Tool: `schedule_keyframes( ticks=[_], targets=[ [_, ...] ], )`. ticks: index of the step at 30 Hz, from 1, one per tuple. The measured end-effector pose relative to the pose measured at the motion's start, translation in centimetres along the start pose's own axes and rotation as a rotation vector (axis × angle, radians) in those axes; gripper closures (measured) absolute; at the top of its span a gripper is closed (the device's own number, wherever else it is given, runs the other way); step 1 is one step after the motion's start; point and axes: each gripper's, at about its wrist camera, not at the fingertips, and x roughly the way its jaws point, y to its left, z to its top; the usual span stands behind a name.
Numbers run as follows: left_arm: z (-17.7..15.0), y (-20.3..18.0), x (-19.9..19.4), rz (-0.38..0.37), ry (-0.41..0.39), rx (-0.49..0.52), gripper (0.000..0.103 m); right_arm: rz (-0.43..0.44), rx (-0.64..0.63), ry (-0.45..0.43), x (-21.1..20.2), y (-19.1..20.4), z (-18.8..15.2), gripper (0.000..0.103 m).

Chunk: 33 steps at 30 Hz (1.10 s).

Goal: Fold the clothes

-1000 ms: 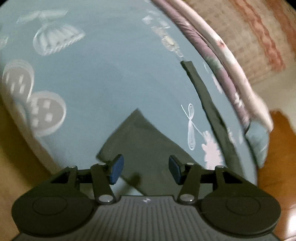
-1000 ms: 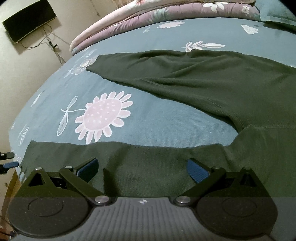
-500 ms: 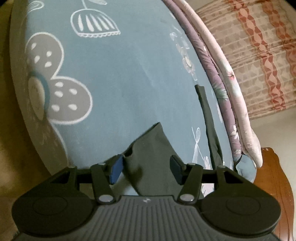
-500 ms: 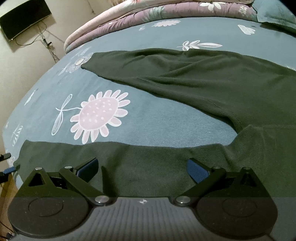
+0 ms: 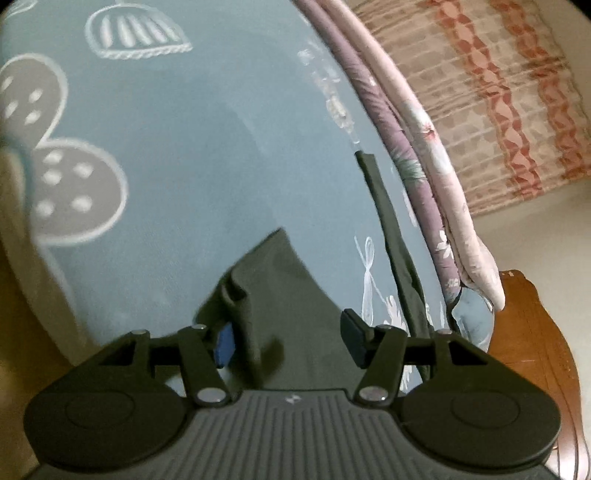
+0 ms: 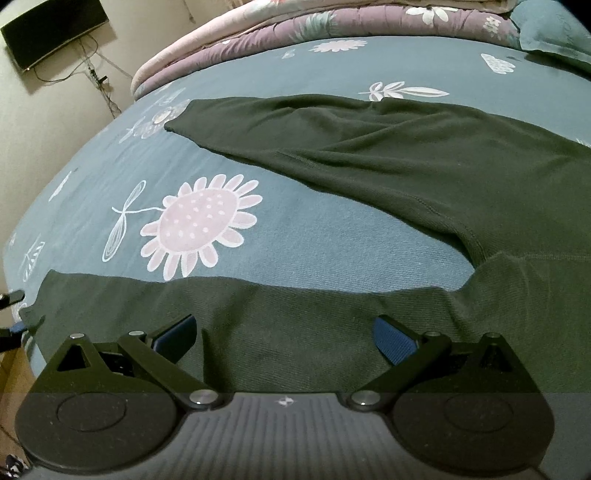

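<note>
A dark green long-sleeved top lies spread on the blue flowered bedsheet. Its near sleeve runs along the front of the right wrist view, and my right gripper hovers wide open over it. In the left wrist view the end of that sleeve lies between the jaws of my left gripper, which is open. A raised fold of the cloth sits against the left blue pad and partly hides it. The other sleeve shows as a thin dark strip farther off.
Folded purple and pink quilts and a blue pillow line the far side of the bed. The bed's edge drops off just left of the sleeve end. A wooden bed frame, a patterned curtain and a wall-mounted black screen surround it.
My left gripper has sunk and closed in on the sleeve end, whose edge has bunched up against the left pad. The right gripper's view is nearly the same.
</note>
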Motion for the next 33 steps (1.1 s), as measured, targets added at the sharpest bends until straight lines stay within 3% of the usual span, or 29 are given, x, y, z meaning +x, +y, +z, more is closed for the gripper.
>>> schedule_keyframes(
  ticks=[12,15,18,19,20,23,26,33],
  targets=[
    [0.5,-0.7,1.2,-0.021,-0.043,0.141,0.045,-0.018,-0.010,0.015,0.2,0.2,0.2,0.000],
    [-0.2,-1.2,1.4,-0.017,-0.040,0.219,0.046,-0.025,-0.007,0.015,0.0,0.3,-0.1,0.000],
    [0.4,-1.2,2.0,-0.013,-0.019,0.212,0.059,-0.023,-0.001,0.004,-0.3,0.1,-0.5,0.000],
    [0.6,-1.1,2.1,0.010,-0.016,0.200,0.075,-0.025,-0.003,0.005,-0.2,0.2,-0.5,0.000],
    [0.7,-1.0,2.2,0.041,-0.014,0.193,0.099,-0.029,-0.004,0.009,-0.2,0.2,-0.4,0.000],
    [0.6,-1.5,1.9,0.102,-0.015,0.210,0.102,-0.044,-0.009,0.018,-0.1,0.5,-0.2,0.000],
    [0.6,-3.5,1.2,0.158,-0.024,0.318,0.102,-0.058,-0.014,0.031,-0.3,0.8,-0.2,0.000],
    [2.0,-3.8,-1.2,0.208,-0.059,0.306,0.102,-0.100,0.076,-0.026,-3.0,-1.1,0.1,0.000]
  ],
)
